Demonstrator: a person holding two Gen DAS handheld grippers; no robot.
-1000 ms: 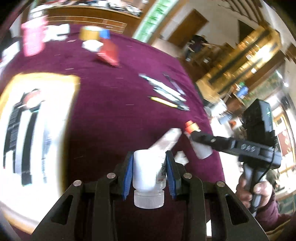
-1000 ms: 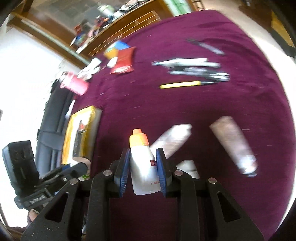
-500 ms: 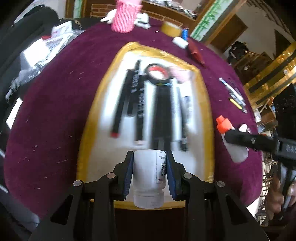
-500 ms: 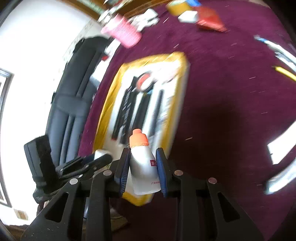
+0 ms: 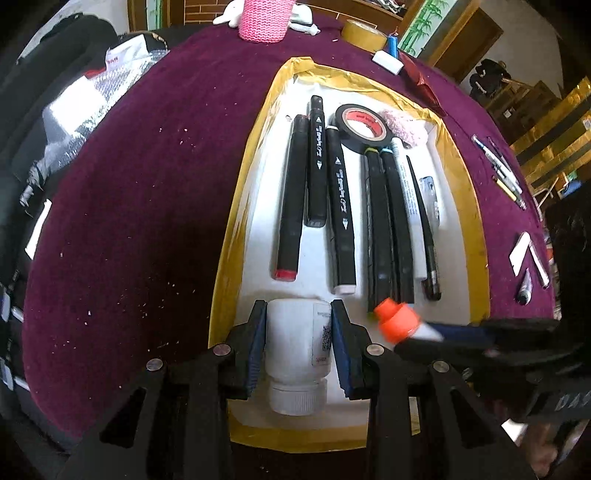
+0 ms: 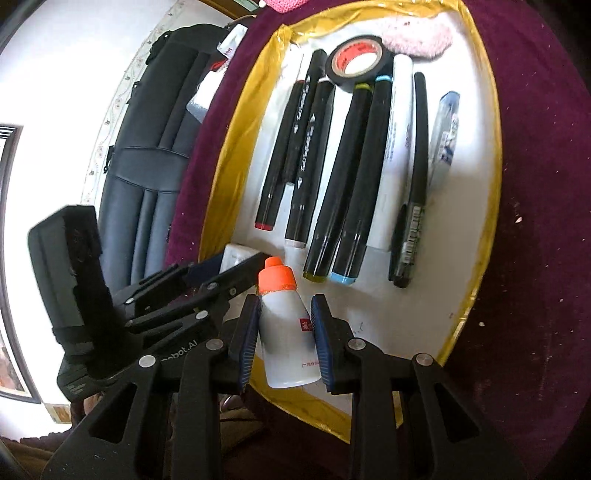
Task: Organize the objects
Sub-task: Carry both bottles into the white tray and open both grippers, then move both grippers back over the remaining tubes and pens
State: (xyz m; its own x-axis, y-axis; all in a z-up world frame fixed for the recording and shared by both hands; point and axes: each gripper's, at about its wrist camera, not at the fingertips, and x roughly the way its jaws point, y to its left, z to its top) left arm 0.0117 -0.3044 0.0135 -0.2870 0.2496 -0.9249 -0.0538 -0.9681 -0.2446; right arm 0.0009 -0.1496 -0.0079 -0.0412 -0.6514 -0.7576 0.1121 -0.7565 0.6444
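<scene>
My left gripper [image 5: 298,345] is shut on a white plastic bottle [image 5: 297,343], cap toward the camera, over the near end of a white tray with a yellow taped rim [image 5: 236,206]. My right gripper [image 6: 284,339] is shut on a small white bottle with an orange cap [image 6: 284,325], held over the same tray's [image 6: 491,122] near edge; it shows in the left wrist view as the orange cap [image 5: 397,323] just right of my left gripper. The tray holds several black markers [image 5: 295,199], a white pen [image 5: 406,192] and a roll of black tape [image 5: 360,123].
Purple cloth covers the table [image 5: 129,221]. A pink knitted cup [image 5: 264,18], a tape roll [image 5: 364,35] and a red packet [image 5: 421,83] sit at the far edge; pens [image 5: 498,170] and tubes [image 5: 524,254] lie to the right. A dark chair [image 6: 147,147] stands left of the table.
Both grippers swung left from the open cloth to the tray and came down over its near end, each still holding its bottle. The right one closed in beside the left.
</scene>
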